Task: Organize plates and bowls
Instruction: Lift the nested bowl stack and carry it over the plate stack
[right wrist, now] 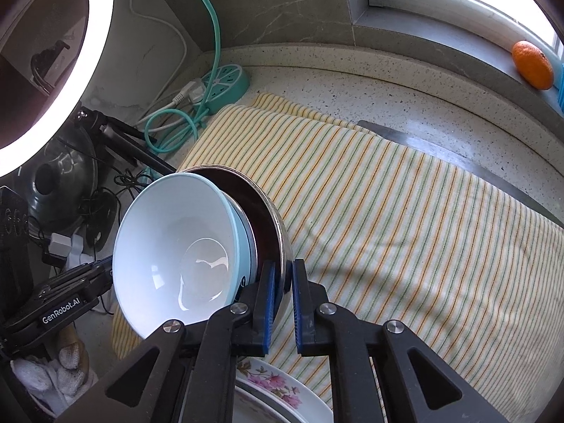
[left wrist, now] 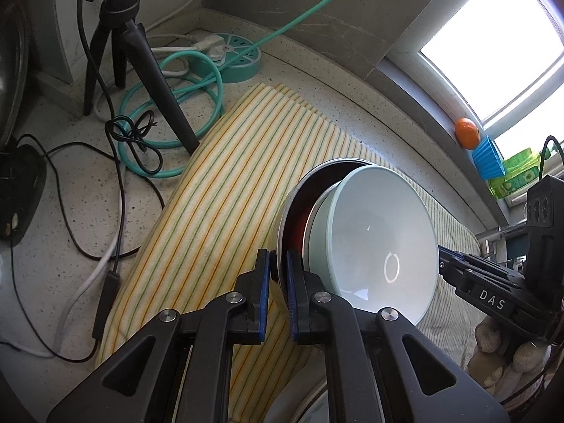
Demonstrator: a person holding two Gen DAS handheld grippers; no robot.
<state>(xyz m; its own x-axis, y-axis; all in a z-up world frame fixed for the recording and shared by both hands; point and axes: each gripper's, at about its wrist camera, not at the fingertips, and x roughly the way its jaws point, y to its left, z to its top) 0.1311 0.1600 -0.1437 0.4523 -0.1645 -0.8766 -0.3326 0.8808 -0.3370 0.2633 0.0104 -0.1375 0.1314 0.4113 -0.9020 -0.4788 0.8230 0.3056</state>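
A steel dish [left wrist: 299, 211] with a dark inside is held above a striped cloth [left wrist: 229, 183], with a pale blue-green bowl [left wrist: 380, 239] nested in it. My left gripper [left wrist: 278, 261] is shut on the dish's rim, blue pads on either side of the metal. Across the bowl, the right gripper [left wrist: 446, 261] reaches the opposite edge. In the right wrist view my right gripper [right wrist: 283, 269] is shut on the steel dish [right wrist: 246, 194] rim, the bowl [right wrist: 176, 246] lies to its left, and the left gripper [right wrist: 105, 269] is beyond it. The stack tilts in both views.
A floral plate [right wrist: 278, 384] lies below the right gripper. The striped cloth [right wrist: 387, 211] covers the speckled counter. A teal power strip [left wrist: 239, 56], looped cables and a black tripod [left wrist: 141, 53] stand at the back left. An orange [right wrist: 532, 65] sits on the sill.
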